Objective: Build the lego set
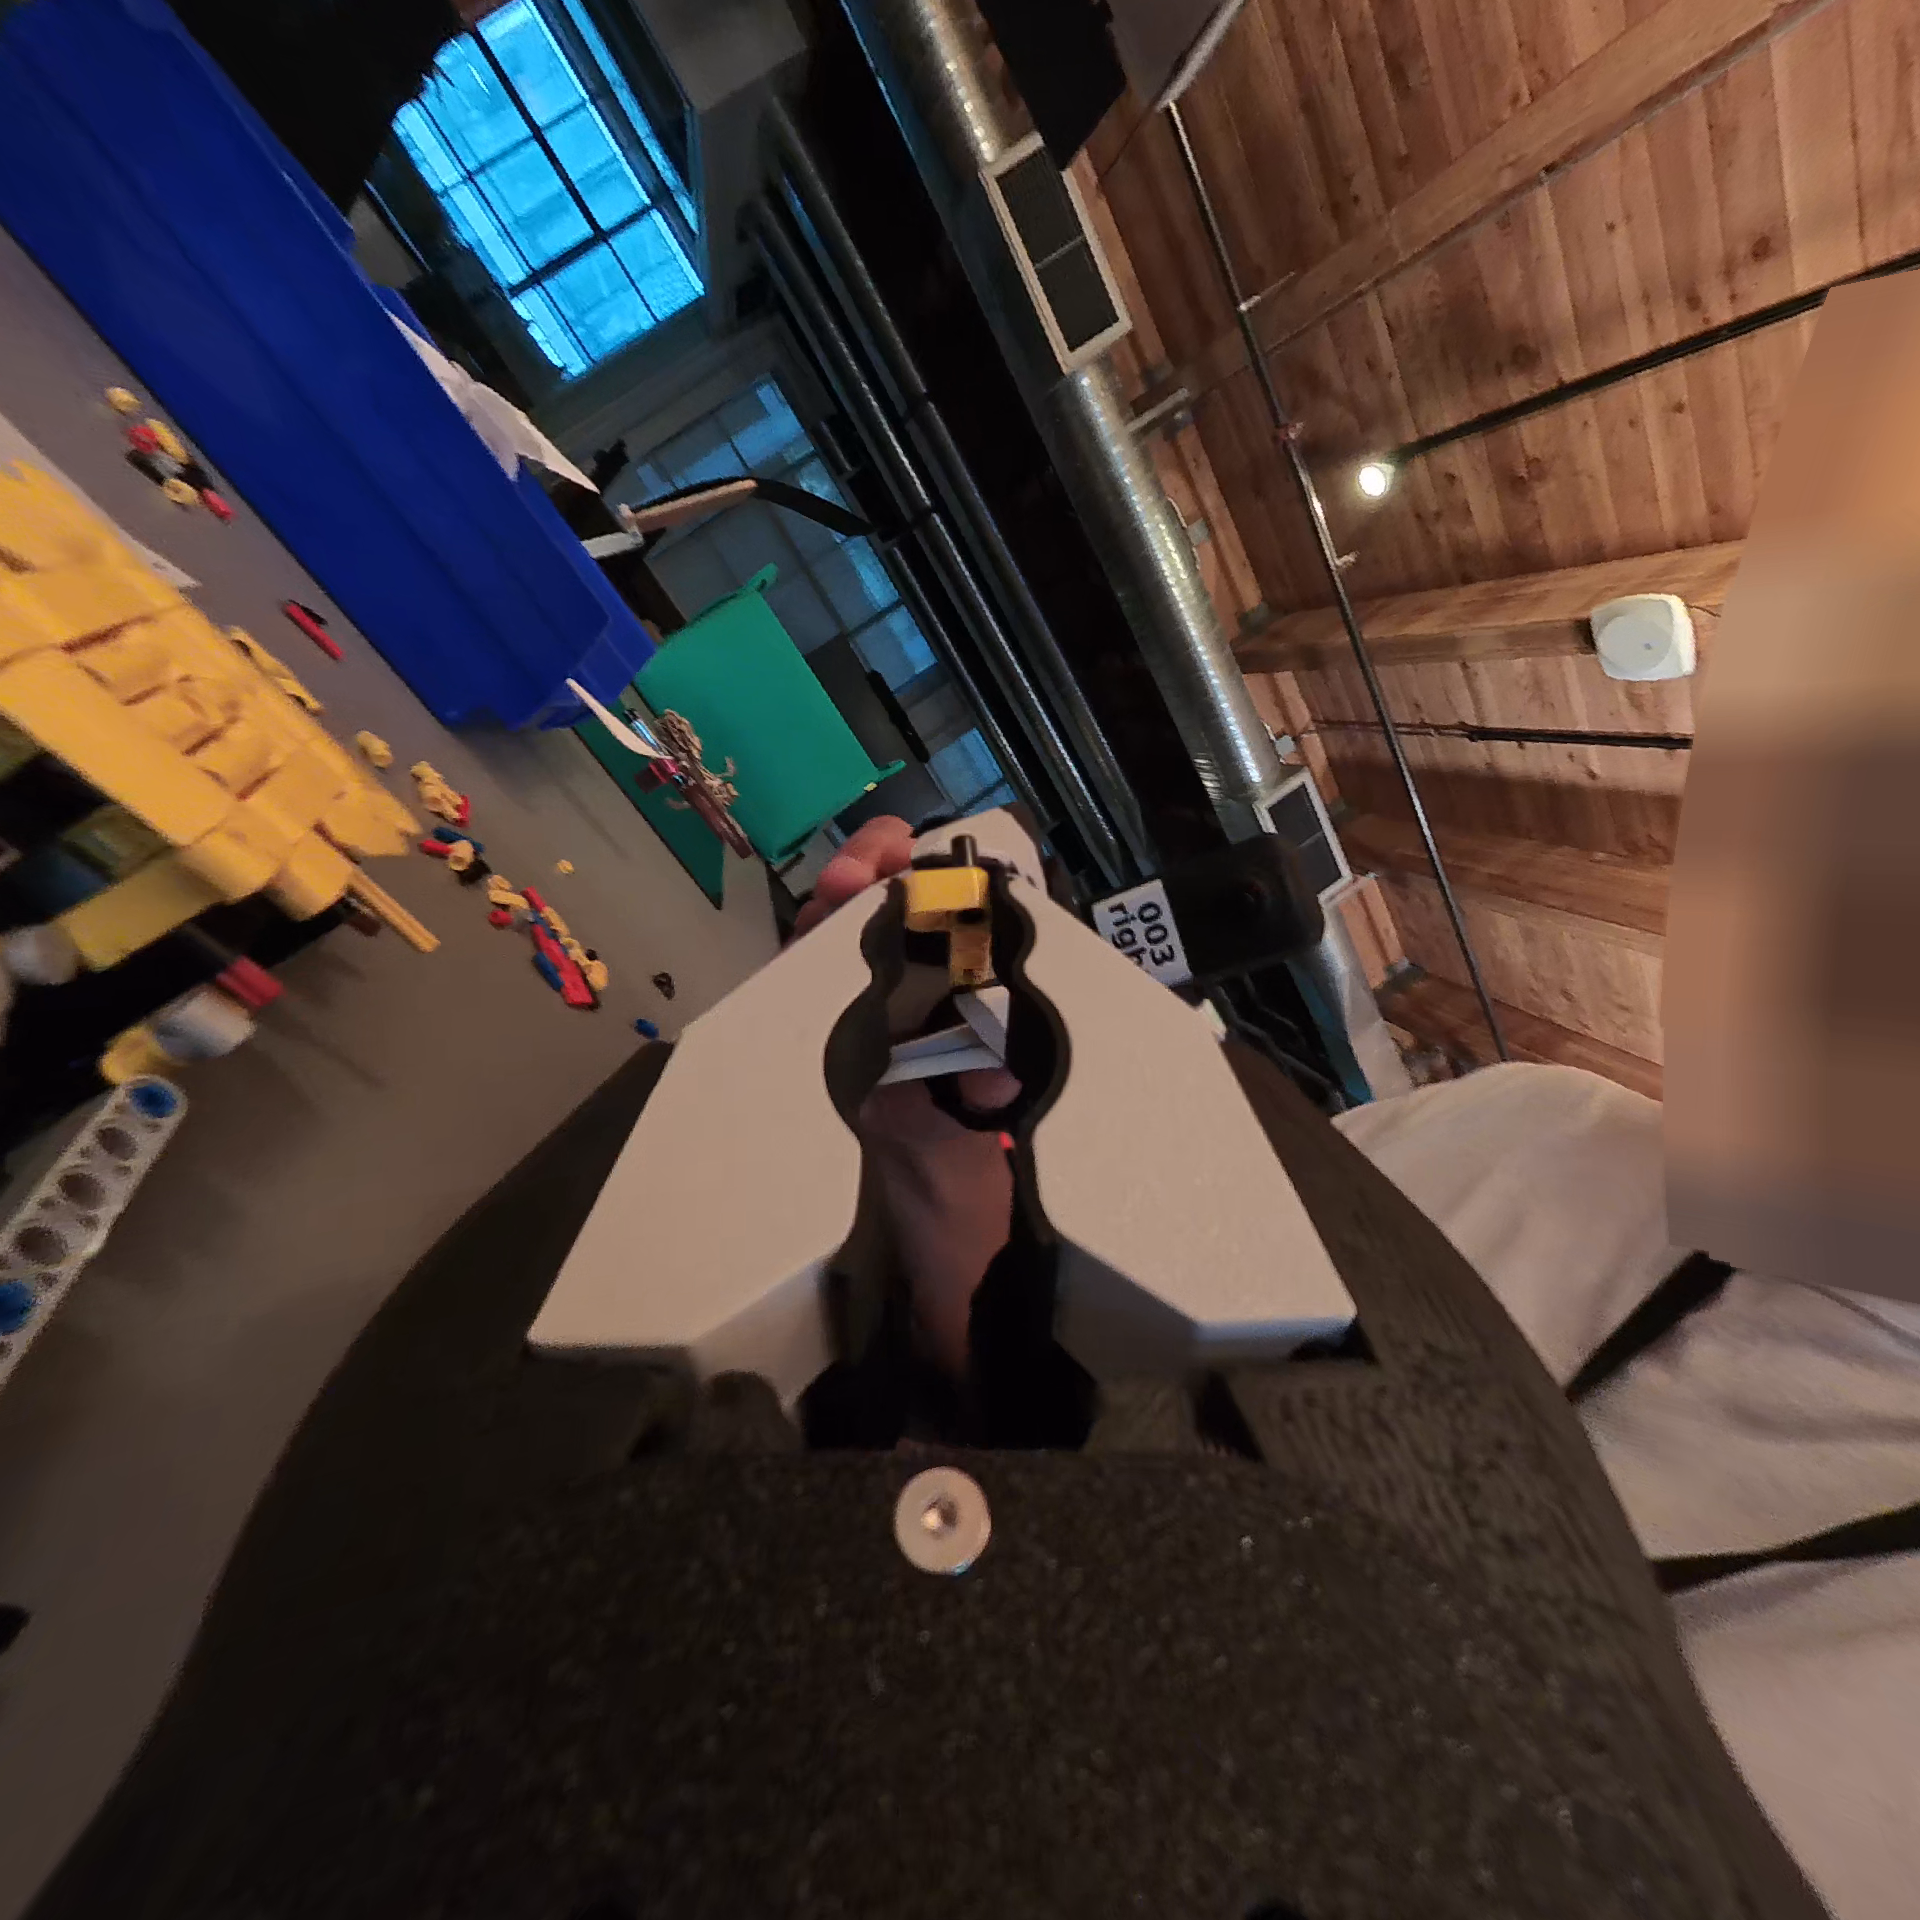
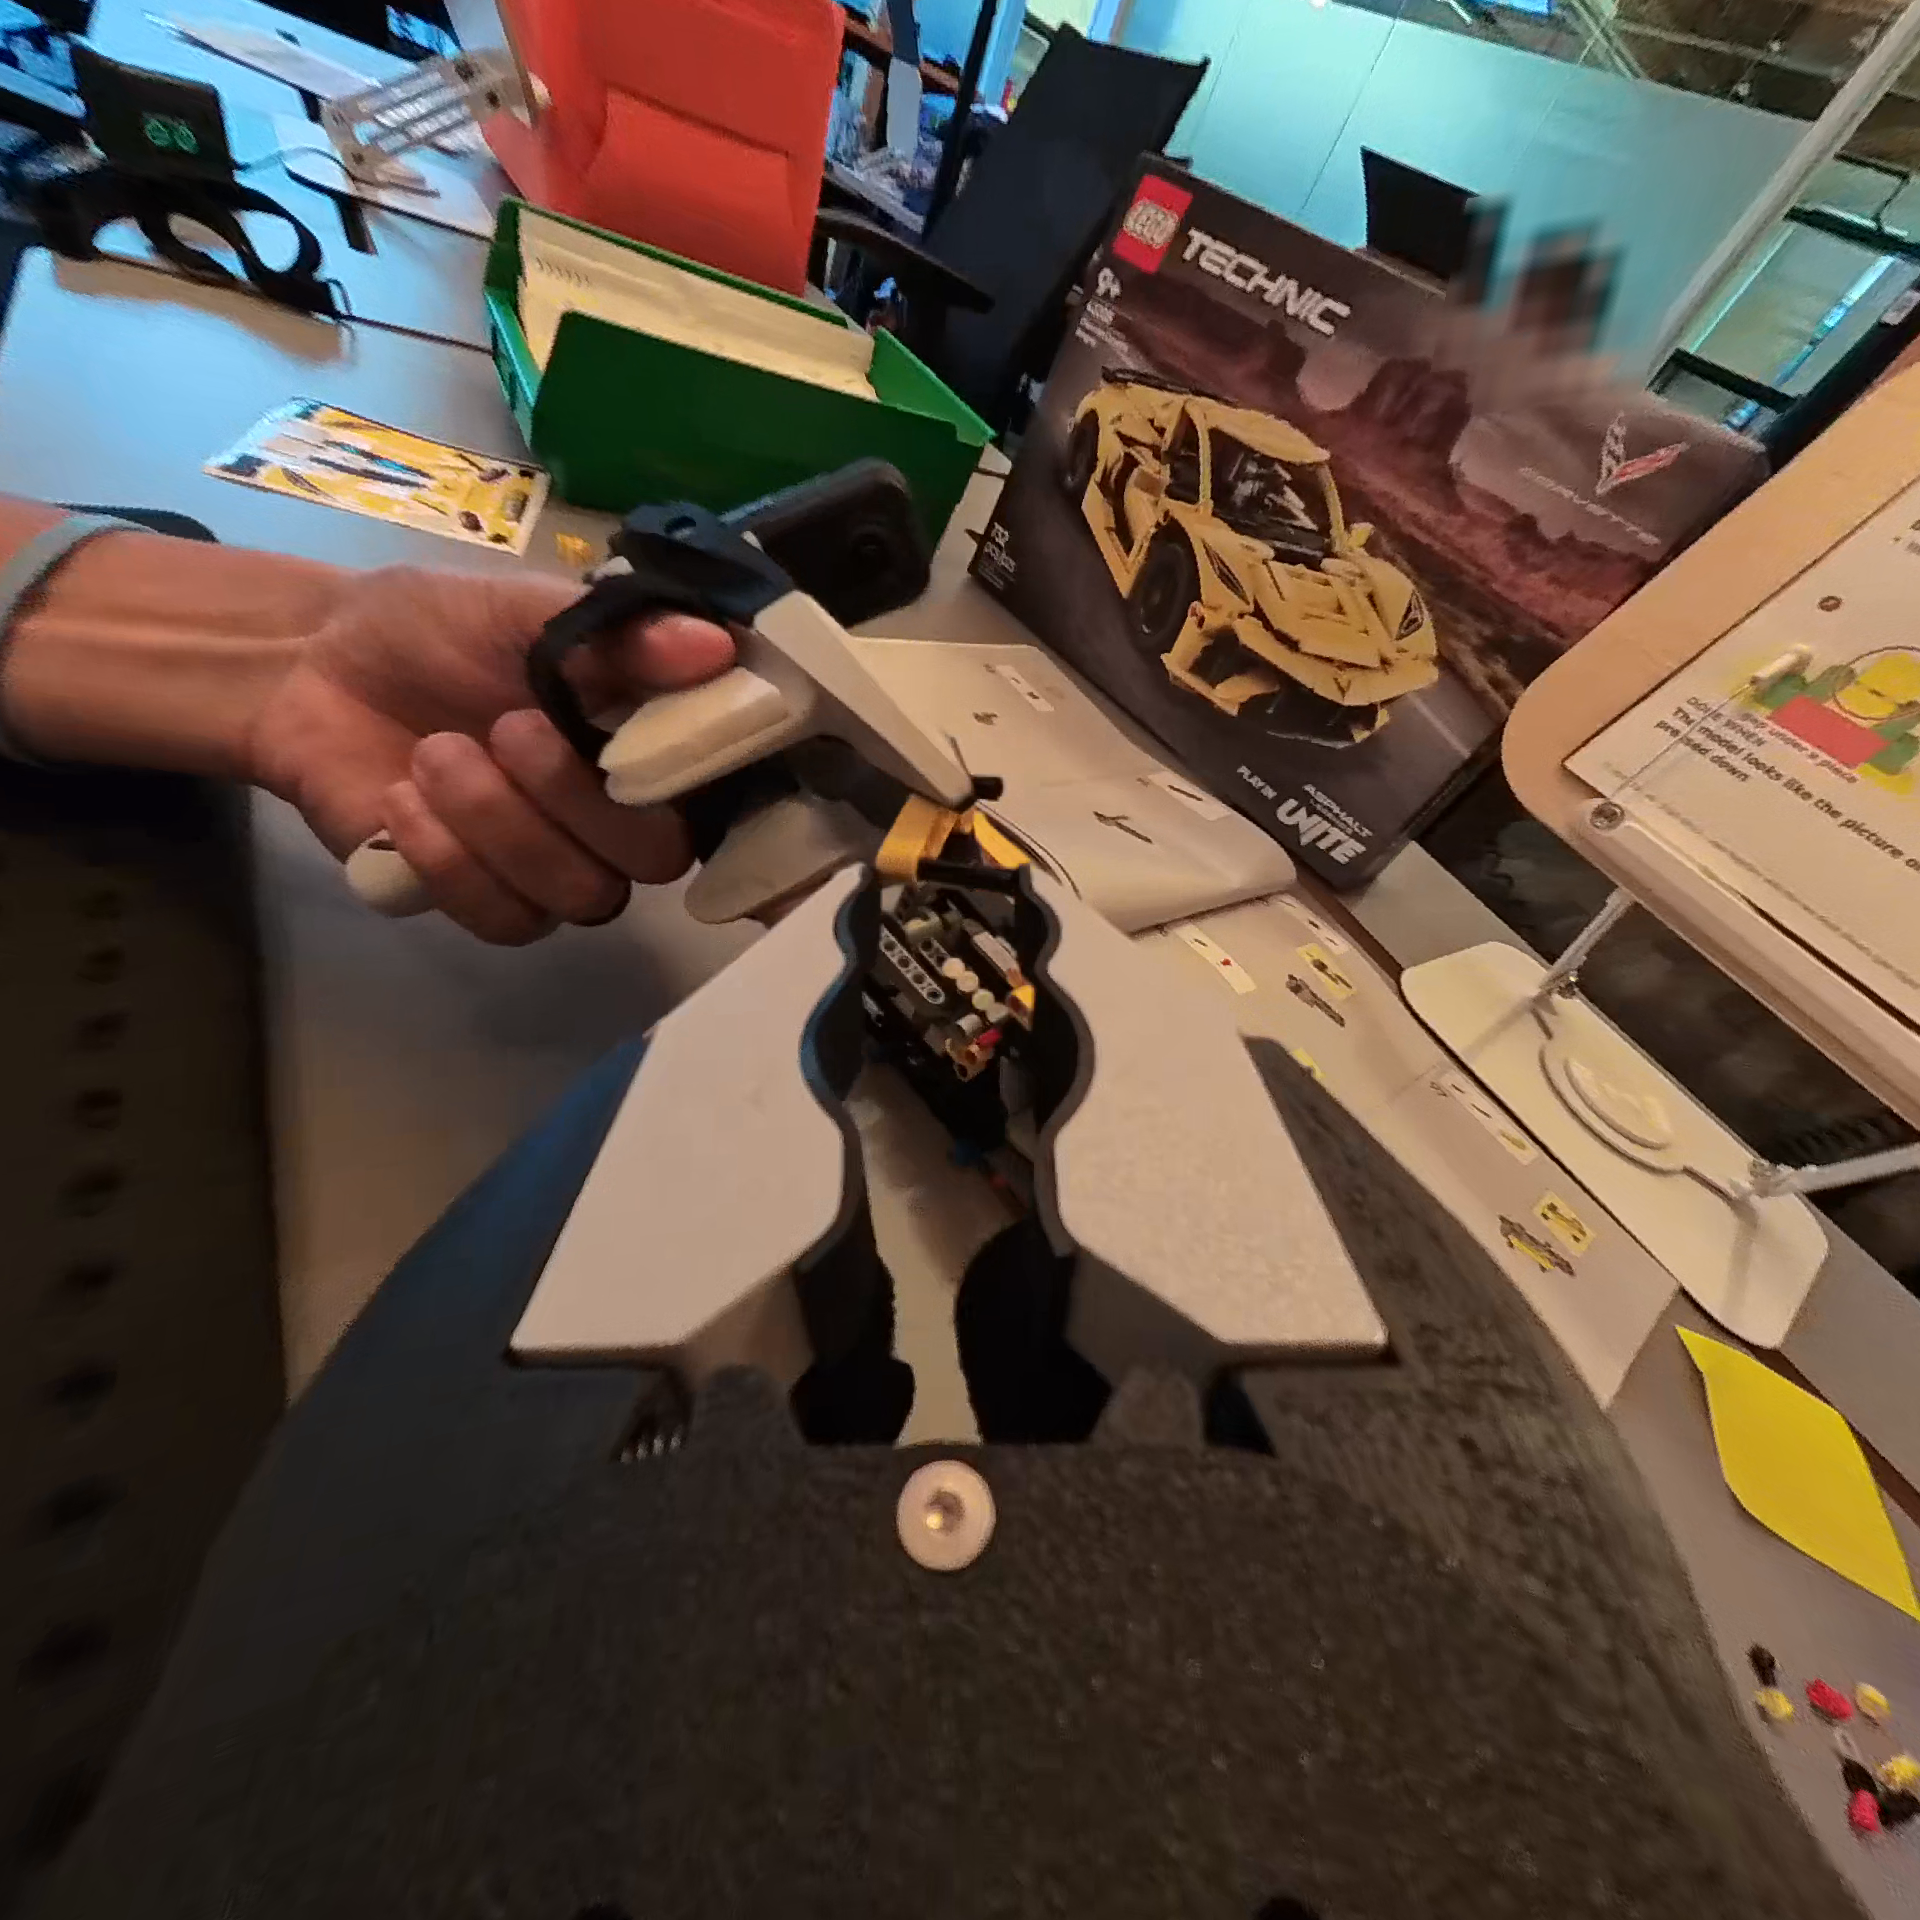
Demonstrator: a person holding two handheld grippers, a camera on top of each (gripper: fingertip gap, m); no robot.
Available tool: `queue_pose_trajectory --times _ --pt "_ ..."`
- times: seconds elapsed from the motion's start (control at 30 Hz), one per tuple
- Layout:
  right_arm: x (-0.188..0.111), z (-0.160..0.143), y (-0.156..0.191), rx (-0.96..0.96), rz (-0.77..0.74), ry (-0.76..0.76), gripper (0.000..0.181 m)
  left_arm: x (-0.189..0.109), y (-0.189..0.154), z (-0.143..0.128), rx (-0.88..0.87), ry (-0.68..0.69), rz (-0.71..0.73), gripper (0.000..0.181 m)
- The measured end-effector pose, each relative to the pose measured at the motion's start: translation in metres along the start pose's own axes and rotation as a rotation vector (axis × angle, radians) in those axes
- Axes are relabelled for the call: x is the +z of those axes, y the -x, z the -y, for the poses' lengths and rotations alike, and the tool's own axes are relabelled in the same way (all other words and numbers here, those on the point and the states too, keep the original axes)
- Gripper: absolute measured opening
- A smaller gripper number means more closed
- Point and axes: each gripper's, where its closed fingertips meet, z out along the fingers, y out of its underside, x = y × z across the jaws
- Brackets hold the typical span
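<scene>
A: What open room is showing around the two tools?

B: In the left wrist view, the grey matte worktop (image 1: 436,1091) is running along the left edge, with a blue plastic bin (image 1: 291,395) bounding it at upper left and bare surface lying in the lower left. In the right wrist view, the printed cardboard set box (image 2: 1340,520) is standing at centre right and a green plastic bin (image 2: 727,416) is sitting at upper centre, leaving a clear strip at middle left.

A: Where is the piece sitting against the fingers?

B: The left gripper (image 1: 948,914) is pinching a small yellow plastic connector piece with a black pin (image 1: 943,906) right at its tips, near frame centre. The right gripper (image 2: 940,940) is clamping a partly built black and grey beam assembly with yellow parts (image 2: 951,987) between its fingers, and the left gripper's tips are meeting the assembly's top yellow end.

A: Textures?

B: The fingers (image 1: 727,1164) are showing smooth pale grey faces on grainy black bodies. Loose small yellow, red and blue pieces (image 1: 551,935) are lying scattered at middle left.
</scene>
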Motion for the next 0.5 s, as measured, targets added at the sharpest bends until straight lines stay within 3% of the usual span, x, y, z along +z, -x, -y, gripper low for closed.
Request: queue_pose_trajectory --times 0.2,0.5 --pt "0.008 -0.004 -0.008 0.072 -0.200 0.053 0.026 -0.007 0.013 0.013 0.055 -0.088 0.108 0.015" --pt "0.017 -0.008 -0.016 0.016 -0.329 0.175 0.029 -0.007 0.020 0.014 0.133 -0.109 0.196 0.015"
